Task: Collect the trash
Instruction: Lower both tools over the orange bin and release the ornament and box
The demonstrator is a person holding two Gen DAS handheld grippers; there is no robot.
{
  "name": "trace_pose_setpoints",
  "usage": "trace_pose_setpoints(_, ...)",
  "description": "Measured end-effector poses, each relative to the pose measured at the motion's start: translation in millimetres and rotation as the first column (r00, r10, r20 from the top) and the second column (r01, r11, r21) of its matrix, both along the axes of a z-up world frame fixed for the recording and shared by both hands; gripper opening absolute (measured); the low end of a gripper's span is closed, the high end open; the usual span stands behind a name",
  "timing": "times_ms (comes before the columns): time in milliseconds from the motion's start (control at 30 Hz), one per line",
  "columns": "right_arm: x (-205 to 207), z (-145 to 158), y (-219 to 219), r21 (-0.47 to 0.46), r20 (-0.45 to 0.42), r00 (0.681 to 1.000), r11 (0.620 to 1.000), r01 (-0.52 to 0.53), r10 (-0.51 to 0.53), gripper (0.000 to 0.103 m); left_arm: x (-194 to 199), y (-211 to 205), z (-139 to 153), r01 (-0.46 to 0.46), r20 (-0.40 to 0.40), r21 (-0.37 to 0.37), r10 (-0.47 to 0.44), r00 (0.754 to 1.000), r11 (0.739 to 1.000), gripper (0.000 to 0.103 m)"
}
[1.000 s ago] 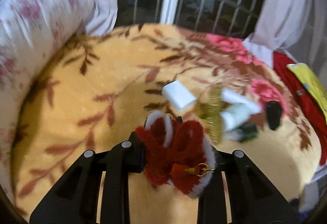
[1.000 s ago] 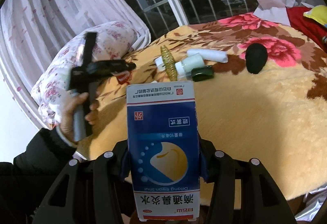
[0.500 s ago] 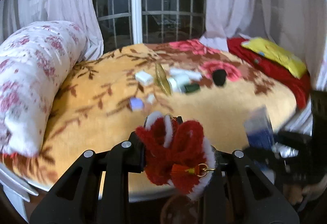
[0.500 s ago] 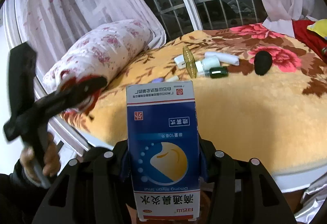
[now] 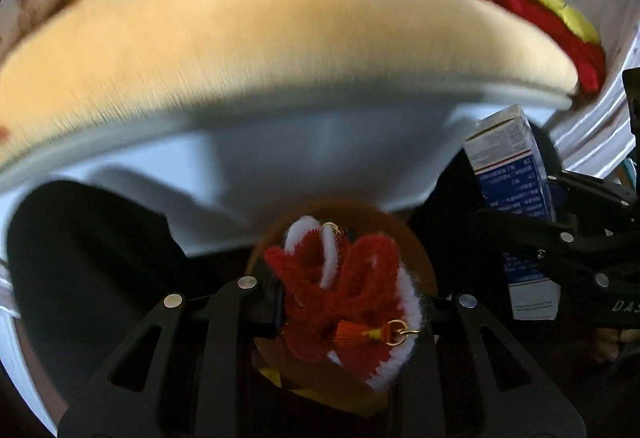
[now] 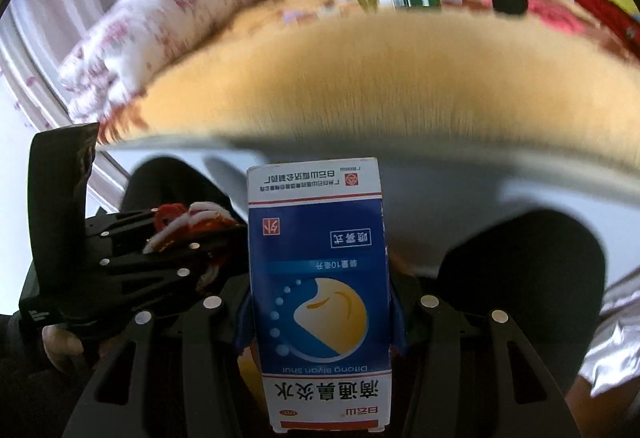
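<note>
Left wrist view: left gripper [image 5: 348, 302] clenched on red-and-white yarn ornament [image 5: 348, 290], frame centre-low.
Right wrist view: right gripper [image 6: 320, 310] clamped on blue medicine box [image 6: 320, 294], upright between fingers.
3 o'clock, left view: same box, near the ornament.
Under ornament: brown round bin [image 5: 412, 250], partly hidden.
12 o'clock, far: yellow blanket [image 6: 360, 78], blurred; small items at its far edge.

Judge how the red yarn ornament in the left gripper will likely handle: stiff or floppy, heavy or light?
Probably floppy: the yarn ornament bulges in loose fuzzy loops past the left gripper. Likely light, being mostly yarn. Its small gold rings might snag.
</note>
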State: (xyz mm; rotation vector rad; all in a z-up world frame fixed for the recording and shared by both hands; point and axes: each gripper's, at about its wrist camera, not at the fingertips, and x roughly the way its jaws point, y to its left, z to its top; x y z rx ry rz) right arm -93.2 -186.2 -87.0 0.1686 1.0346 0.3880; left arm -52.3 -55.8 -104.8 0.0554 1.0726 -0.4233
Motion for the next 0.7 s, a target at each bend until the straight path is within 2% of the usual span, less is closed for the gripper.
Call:
trace_pose_setpoints(133, 6.7, -18.2, 0.6, 0.007, -0.086, 0.996, 1.0, 0.002, -0.002, 0.051, 3.6, 0.3, -10.0, 0.003, -0.034, 0.008, -0.003, 0.999, 1.0, 0.024)
trace_pose_setpoints(200, 8.3, -22.2, 2.4, 0.006, -0.105, 0.995, 1.0, -0.005, 0.005, 0.052, 3.6, 0.5, -11.8, 0.005, -0.039, 0.013, -0.004, 0.999, 1.0, 0.028)
trace_pose_setpoints(233, 9.3, -23.5, 5.0, 0.002, -0.109, 0.994, 1.0, -0.007, 0.007, 0.052, 3.3, -1.4, -13.3, 0.003, -0.043, 0.018, -0.002, 0.999, 1.0, 0.034)
trace_pose_setpoints(267, 9.9, -24.6, 6.1, -0.002, -0.116, 0.993, 1.0, -0.009, 0.009, 0.058, 3.8, -1.2, -14.9, 0.001, -0.052, 0.026, 0.0, 0.999, 1.0, 0.051)
trace_pose_setpoints(300, 10.1, -24.7, 6.9, -0.008, -0.117, 0.993, 1.0, -0.007, 0.006, 0.068, 2.5, -0.7, -15.9, -0.003, -0.055, 0.029, 0.004, 0.999, 1.0, 0.064)
trace_pose_setpoints(333, 10.0, -24.5, 6.7, -0.009, -0.112, 0.994, 1.0, -0.003, 0.002, 0.069, 3.1, 0.2, -15.4, -0.012, -0.051, 0.027, 0.013, 0.999, 1.0, 0.076)
trace_pose_setpoints(567, 9.5, -18.5, -6.2, 0.005, -0.087, 0.995, 0.999, 0.048, -0.048, 0.07, 6.0, 5.9, -16.6, -0.049, -0.069, 0.005, 0.049, 0.996, 0.999, 0.077)
trace_pose_setpoints(700, 7.3, -12.9, -17.7, 0.007, -0.069, 0.995, 0.997, 0.078, -0.078, 0.07, 4.0, 9.8, -8.2, -0.06, -0.035, 0.011, 0.061, 0.998, 0.998, 0.077)
